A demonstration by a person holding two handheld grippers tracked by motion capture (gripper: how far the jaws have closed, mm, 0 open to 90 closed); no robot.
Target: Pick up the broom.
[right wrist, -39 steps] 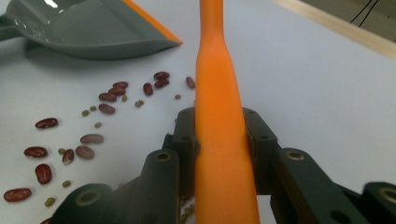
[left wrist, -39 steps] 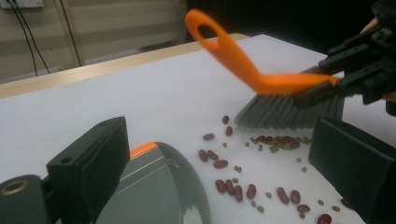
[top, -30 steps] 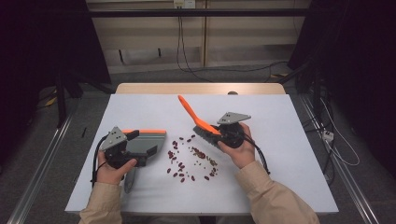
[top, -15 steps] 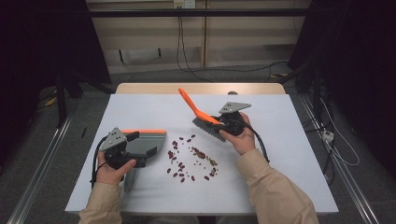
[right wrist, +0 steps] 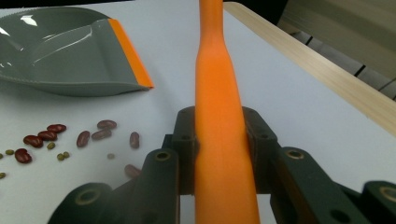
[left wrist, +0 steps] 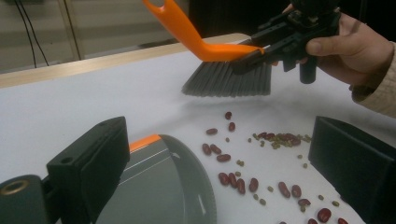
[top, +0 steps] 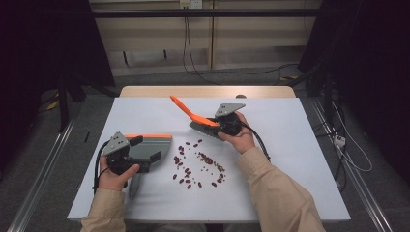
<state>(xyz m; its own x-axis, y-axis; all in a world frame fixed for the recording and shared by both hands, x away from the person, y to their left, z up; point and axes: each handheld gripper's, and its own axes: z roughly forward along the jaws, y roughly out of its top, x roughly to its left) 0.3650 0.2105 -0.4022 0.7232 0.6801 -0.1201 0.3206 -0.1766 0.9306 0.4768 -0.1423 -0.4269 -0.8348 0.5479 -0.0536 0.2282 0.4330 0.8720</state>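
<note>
The right tool (top: 220,126) is clamped on the orange brush (top: 193,117), held above the bench (top: 300,159) just beyond the beans (top: 198,164). The left tool (top: 140,155) grips the dustpan (top: 152,145), whose rim lies beside the scatter. No beans are in the pan; all the sweeping seems left to do.

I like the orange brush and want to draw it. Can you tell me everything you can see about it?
The hand brush has a smooth, plastic-looking orange handle with a hanging hole near its tip, bent where it meets the head, and a row of grey bristles pointing down. The right gripper is shut on the handle, its black jaws pressing both sides. In the left gripper view the bristles hang just above the white table, beyond the scattered red beans, with the handle slanting up and away.
</note>
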